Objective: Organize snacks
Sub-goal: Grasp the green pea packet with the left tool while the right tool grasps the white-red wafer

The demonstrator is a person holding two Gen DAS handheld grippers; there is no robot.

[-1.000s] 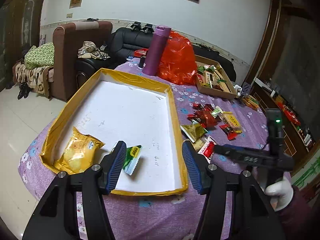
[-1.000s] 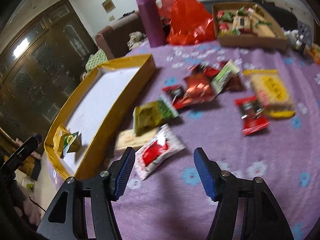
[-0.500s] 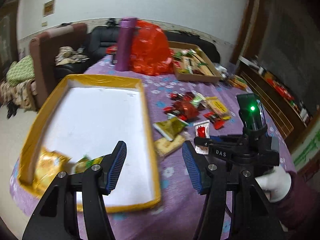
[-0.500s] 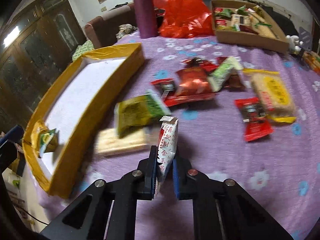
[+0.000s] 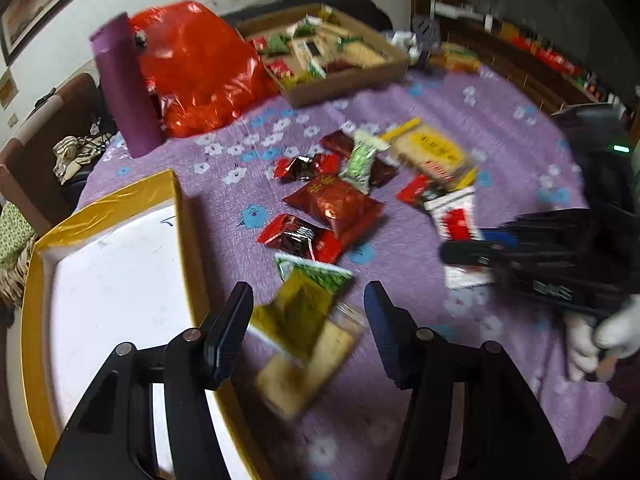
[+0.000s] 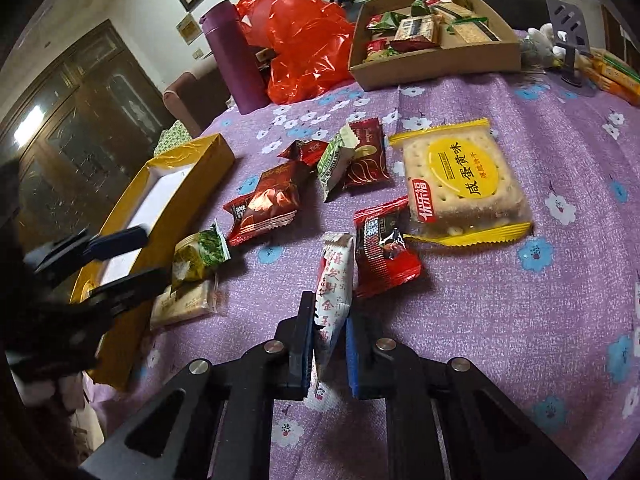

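Your right hand-held gripper (image 6: 329, 344) pinches only the white-and-red snack packet's (image 6: 334, 280) crinkled edge, so it may slip out, while your left hand-held gripper (image 5: 308, 320) hangs released over the green foil packet (image 5: 298, 312)

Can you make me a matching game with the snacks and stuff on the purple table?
Things:
1. white and red packet
2. big cracker pack
3. tall bottle
4. brown cardboard box

Descriptions:
A. purple
B. pinched in the right gripper
C. full of snacks
D. yellow label, lying flat

Pairs: 1-B, 2-D, 3-A, 4-C
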